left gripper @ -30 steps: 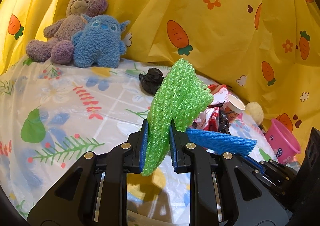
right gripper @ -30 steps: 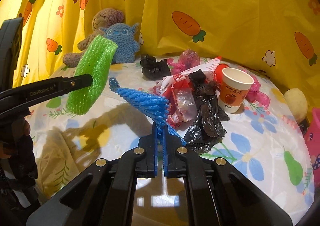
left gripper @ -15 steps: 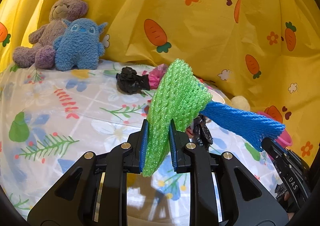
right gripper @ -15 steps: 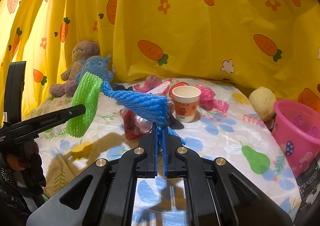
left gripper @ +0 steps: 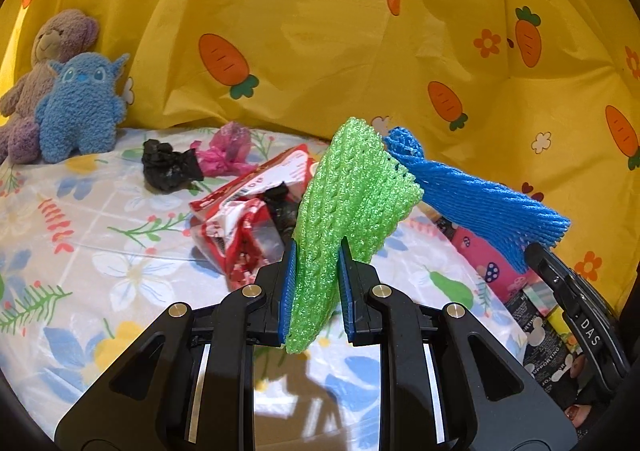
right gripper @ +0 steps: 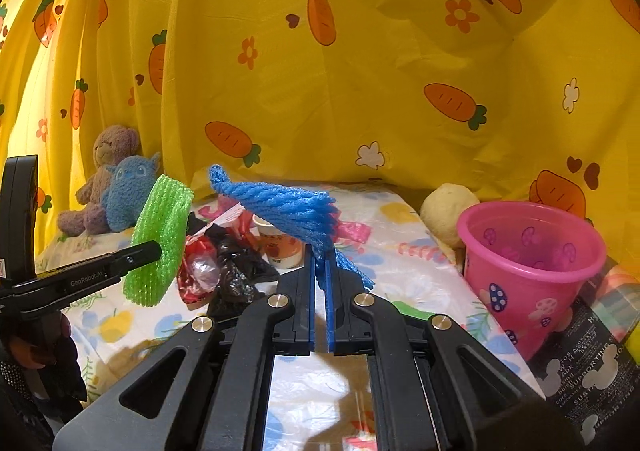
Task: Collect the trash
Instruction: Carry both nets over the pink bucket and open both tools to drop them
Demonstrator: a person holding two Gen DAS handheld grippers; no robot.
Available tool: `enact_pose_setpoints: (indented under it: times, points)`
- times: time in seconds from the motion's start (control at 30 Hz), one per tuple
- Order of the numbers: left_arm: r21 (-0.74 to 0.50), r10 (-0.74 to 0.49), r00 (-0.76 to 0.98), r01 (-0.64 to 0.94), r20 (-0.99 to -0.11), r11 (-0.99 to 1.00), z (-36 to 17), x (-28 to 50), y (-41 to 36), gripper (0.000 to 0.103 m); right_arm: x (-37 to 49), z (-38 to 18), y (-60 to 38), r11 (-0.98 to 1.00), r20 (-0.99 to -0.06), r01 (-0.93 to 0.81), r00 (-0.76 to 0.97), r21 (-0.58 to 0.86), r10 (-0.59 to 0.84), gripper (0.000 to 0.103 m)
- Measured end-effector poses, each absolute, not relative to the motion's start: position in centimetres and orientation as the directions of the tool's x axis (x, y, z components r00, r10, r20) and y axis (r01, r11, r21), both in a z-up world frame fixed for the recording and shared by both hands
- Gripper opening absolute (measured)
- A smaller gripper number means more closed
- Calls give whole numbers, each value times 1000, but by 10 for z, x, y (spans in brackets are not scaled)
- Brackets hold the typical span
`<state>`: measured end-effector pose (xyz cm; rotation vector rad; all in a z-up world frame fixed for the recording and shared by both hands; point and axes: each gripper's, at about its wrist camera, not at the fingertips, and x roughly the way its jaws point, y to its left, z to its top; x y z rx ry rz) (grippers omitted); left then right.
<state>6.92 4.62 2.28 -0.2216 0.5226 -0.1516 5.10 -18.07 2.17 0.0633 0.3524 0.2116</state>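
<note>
My left gripper is shut on a green foam net, held up above the table. The same green net shows at the left of the right wrist view, clamped in the left gripper. My right gripper is shut on a blue foam net, which also hangs at the right in the left wrist view as a blue strip. On the flowered tablecloth lie a red wrapper, black bags, a pink bag and a paper cup. A pink bucket stands at the right.
A purple teddy and a blue plush toy sit at the back left against the yellow carrot curtain. A yellowish ball lies behind the bucket. A printed dark box stands beside the bucket at the table's right edge.
Both grippers have swung to the right with their nets still held. The plush toys have slid to the left of view and the pink bucket has come into the right wrist view.
</note>
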Motion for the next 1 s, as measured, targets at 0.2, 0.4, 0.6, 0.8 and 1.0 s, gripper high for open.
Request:
enact_pose_setpoints:
  times: [0.2,0.4,0.6,0.8,1.0]
  points:
    - [-224,-282,845,198,-455,954,39,84,2,19,49,27,-210,990,-317,-100,940,103,128,5]
    - [-210,-399,803,340,-443,917,53,103,-51,19,53,34,-250,995,-294,30,956,94,-1,5]
    - [-191,-501,748,467,-435,863,60,127,-108,19,65,38,-299,979,-304,181,941,90,-146,5]
    - [-193,-573,695,550,-434,813,58,157,-156,19,78,34,-333,950,-335,310,901,51,-276,5]
    - [-196,-615,644,601,-455,775,45,186,-196,19,95,23,-353,928,-388,370,861,37,-328,5]
